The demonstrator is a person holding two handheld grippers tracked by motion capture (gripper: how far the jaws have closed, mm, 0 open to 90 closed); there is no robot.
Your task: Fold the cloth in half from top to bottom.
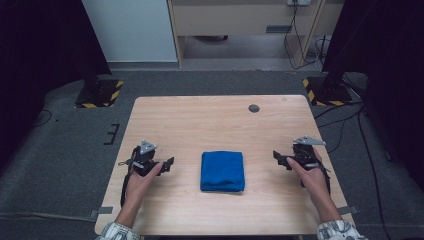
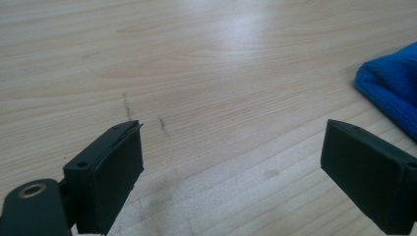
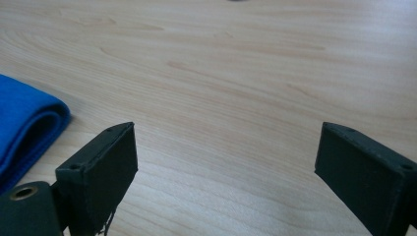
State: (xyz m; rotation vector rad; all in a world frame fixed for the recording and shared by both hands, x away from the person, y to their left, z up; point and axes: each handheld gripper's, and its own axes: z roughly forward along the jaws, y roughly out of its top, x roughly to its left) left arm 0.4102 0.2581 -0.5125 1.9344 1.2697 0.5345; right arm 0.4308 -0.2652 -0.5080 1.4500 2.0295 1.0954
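Both grippers, left (image 2: 231,162) and right (image 3: 223,167), gaping wide, empty, flanking folded plush blue towel (image 1: 222,171) on pale woodgrain table (image 1: 210,120).

No readable text, label or number appears anywhere.

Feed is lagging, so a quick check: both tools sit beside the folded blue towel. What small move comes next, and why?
Probably bring both inward to the blue towel. The left tool and right tool stand open on either side, apart from it, holding nothing; the towel lies folded and untouched between them.
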